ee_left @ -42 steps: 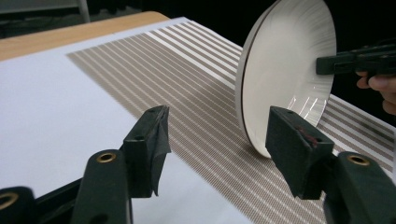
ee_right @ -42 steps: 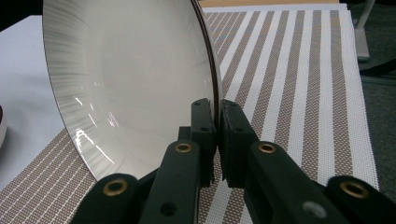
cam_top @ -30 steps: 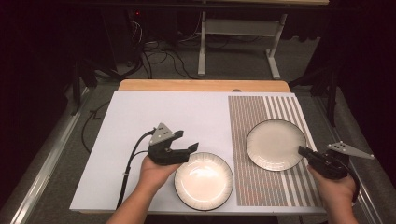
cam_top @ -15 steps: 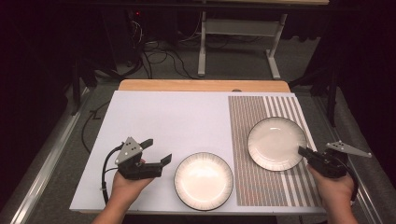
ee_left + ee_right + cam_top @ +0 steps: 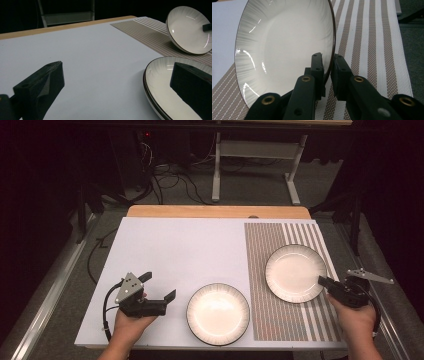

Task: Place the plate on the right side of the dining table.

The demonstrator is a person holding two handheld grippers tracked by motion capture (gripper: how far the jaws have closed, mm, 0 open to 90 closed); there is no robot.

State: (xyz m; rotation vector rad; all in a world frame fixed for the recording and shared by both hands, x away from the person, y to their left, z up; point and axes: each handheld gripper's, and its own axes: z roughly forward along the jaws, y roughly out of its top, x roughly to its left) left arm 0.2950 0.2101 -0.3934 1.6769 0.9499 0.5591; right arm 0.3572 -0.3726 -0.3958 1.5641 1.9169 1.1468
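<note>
one left tool [image 5: 160, 287], now left of near plate [image 5: 218, 313]

The white half of the desk [image 5: 175, 250] lies bare from its far edge down to the left hand-held gripper [image 5: 159, 287], so there is wide passage there. Just beside that gripper's open jaws, the near plate [image 5: 218, 313] blocks the way toward the striped mat [image 5: 280, 270]. On the mat, the far plate [image 5: 295, 272] stands tilted, its rim pinched by the right hand-held gripper [image 5: 325, 282]. Between the two plates runs a narrow strip of free mat.
</note>
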